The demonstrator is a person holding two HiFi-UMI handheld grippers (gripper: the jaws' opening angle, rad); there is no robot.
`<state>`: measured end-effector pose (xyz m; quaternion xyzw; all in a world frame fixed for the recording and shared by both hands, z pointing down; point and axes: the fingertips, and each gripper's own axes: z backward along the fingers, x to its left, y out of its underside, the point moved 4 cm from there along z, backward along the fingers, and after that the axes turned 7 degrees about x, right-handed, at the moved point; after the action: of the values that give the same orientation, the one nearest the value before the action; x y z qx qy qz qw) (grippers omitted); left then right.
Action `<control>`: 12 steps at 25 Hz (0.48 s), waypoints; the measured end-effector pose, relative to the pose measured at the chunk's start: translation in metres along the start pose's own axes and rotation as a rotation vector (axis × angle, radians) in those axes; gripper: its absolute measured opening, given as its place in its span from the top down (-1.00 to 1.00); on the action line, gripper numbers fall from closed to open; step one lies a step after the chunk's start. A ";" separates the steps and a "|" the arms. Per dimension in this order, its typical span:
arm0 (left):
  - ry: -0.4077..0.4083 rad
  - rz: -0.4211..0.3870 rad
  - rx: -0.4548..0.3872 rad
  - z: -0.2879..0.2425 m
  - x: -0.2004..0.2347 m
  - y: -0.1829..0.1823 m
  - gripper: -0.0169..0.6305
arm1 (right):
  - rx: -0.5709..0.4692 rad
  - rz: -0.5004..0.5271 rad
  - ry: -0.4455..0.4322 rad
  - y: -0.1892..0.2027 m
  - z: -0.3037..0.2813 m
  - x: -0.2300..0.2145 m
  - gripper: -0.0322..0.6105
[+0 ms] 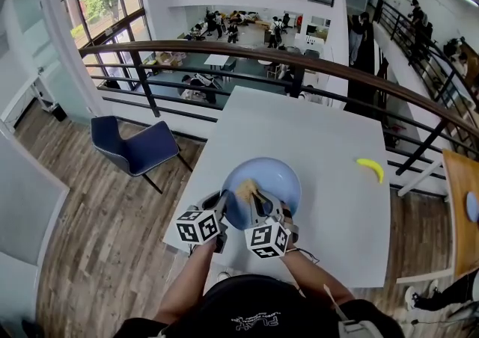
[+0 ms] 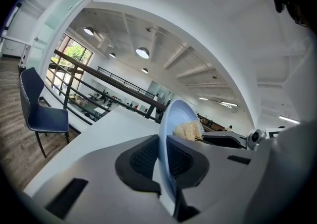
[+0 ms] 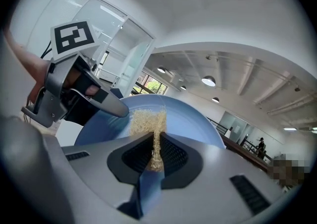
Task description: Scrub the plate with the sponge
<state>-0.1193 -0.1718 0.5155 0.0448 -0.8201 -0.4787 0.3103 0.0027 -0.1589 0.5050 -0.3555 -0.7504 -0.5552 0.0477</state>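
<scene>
L gripper [image 2: 165, 156] clamped on plate [image 2: 178, 111] rim, plate on edge, near side of table [image 1: 314, 142]. R gripper [image 3: 156, 151] pinching sponge [image 3: 145, 119], sponge against plate face.

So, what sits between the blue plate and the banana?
Nothing: only bare white tabletop separates plate and banana, seen in the head view.

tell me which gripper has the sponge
The right gripper: its jaws are shut on the tan, fibrous sponge, which it holds at the face of the blue plate. The left gripper clamps the plate's rim instead.
</scene>
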 end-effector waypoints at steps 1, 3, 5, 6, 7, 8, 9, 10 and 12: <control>0.005 0.002 0.000 0.000 0.000 0.001 0.86 | 0.009 -0.007 0.013 0.002 0.000 -0.004 0.77; 0.010 0.003 -0.001 -0.001 0.000 0.000 0.86 | 0.025 -0.020 0.035 0.006 -0.002 -0.012 0.77; 0.010 0.002 0.000 -0.001 0.000 -0.003 0.86 | 0.038 -0.031 0.052 0.008 -0.003 -0.021 0.77; 0.010 0.002 0.000 0.000 0.001 -0.004 0.86 | 0.045 -0.036 0.061 0.010 -0.004 -0.025 0.77; 0.012 0.003 0.000 0.000 0.001 -0.004 0.85 | 0.051 -0.041 0.069 0.011 -0.004 -0.029 0.77; 0.013 0.004 0.000 0.000 0.002 -0.004 0.85 | 0.056 -0.046 0.078 0.012 -0.005 -0.033 0.77; 0.013 0.004 -0.001 0.001 0.002 -0.004 0.85 | 0.062 -0.051 0.088 0.014 -0.005 -0.037 0.77; 0.012 0.001 -0.001 0.001 0.002 -0.003 0.85 | 0.068 -0.056 0.098 0.018 -0.004 -0.041 0.77; 0.011 -0.012 0.002 0.001 -0.001 0.000 0.85 | 0.083 -0.066 0.121 0.026 -0.002 -0.049 0.77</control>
<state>-0.1190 -0.1713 0.5144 0.0528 -0.8187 -0.4794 0.3116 0.0533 -0.1806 0.5037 -0.2941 -0.7798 -0.5454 0.0892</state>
